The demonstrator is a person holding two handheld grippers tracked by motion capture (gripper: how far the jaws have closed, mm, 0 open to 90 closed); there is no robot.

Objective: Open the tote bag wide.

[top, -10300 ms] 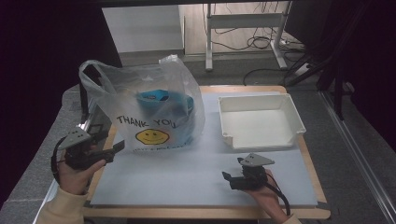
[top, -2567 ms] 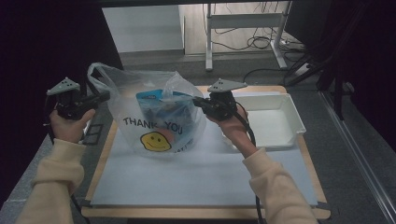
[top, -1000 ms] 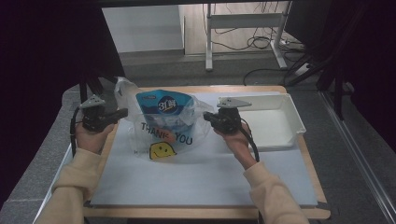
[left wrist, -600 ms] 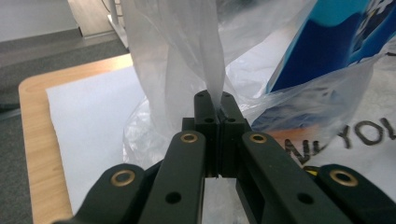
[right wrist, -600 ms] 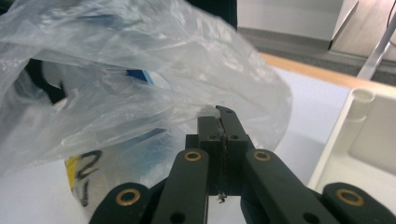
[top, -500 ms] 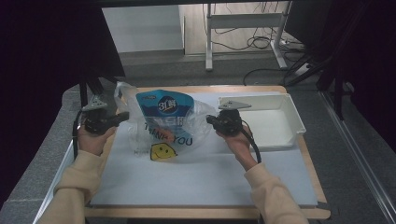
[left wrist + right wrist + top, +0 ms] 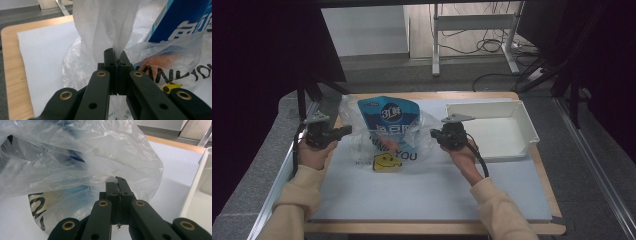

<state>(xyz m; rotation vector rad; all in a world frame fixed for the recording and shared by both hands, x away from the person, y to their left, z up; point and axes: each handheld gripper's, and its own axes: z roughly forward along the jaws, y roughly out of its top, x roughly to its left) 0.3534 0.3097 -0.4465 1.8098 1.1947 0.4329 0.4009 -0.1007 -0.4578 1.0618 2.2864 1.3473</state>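
Peeling a clear plastic bag [image 7: 362,145] down off a blue pouch [image 7: 389,122] standing near the back left of the table [image 7: 437,190]. Left claw [image 7: 115,58] pressed together on a gathered strip of bag film at the pouch's left side; right claw [image 7: 117,185] likewise pinching a fold of film at its right side, just short of the white tray [image 7: 517,145]. Top half of the pouch already bare above the rumpled film, lower half wrapped, with the yellow smiley print [image 7: 387,161] crumpled low at the front. Likely midway through the stripping step. Next move probably calls for drawing both handles further down and outward in step, keeping the pinch firm so the thin film does not slip. Risk of tipping the upright pouch if one side drags harder than the other.
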